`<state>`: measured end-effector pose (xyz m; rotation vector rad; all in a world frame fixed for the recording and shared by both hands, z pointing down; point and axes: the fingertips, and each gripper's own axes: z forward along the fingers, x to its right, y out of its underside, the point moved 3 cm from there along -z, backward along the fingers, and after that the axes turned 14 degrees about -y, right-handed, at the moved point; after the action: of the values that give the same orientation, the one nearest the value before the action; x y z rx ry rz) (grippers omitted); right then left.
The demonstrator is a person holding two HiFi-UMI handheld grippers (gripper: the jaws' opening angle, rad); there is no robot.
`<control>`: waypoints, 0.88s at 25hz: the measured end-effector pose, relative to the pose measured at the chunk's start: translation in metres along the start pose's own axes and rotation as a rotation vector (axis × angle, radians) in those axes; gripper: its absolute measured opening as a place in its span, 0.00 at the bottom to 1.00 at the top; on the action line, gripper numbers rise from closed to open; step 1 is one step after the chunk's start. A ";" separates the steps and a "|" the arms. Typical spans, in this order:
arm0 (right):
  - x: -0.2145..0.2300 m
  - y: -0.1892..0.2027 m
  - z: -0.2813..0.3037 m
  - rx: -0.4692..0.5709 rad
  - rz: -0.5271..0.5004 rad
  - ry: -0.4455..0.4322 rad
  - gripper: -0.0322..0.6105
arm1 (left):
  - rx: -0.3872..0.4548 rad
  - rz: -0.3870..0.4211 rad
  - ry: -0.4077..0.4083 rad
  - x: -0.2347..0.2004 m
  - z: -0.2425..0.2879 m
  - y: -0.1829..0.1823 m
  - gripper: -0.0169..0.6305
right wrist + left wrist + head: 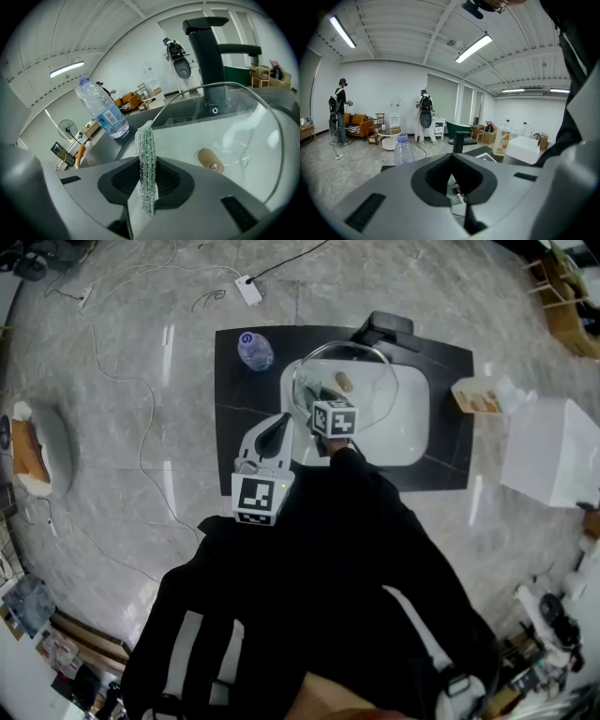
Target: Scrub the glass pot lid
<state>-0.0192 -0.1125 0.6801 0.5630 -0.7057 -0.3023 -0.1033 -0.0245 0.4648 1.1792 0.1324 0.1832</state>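
Observation:
The glass pot lid [370,381] leans tilted in the white sink [412,432], its wooden knob [344,382] facing me. In the right gripper view the lid [243,126] and knob [209,161] lie just beyond the jaws. My right gripper [325,401] is over the lid's near left part, shut on a silvery mesh scrubber [146,154] that sticks up between its jaws [145,183]. My left gripper [279,425] hangs to the left of the sink, apart from the lid. Its jaws [457,187] look shut with nothing between them.
A black mat [234,390] surrounds the sink, with a black faucet [384,329] behind it. A water bottle [254,350] stands at the mat's back left. A soap bottle [478,397] and white box [553,451] are on the right. Cables cross the floor [141,456].

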 end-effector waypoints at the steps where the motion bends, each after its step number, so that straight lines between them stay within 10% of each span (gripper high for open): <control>1: 0.000 0.002 0.003 -0.006 0.003 0.001 0.17 | -0.001 -0.013 -0.002 0.000 0.000 0.000 0.03; 22: 0.030 0.006 0.022 -0.041 0.050 0.130 0.17 | -0.039 0.004 -0.003 -0.008 0.011 0.013 0.03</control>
<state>-0.0119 -0.1292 0.7132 0.5207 -0.5855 -0.2306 -0.1100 -0.0316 0.4816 1.1410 0.1232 0.1870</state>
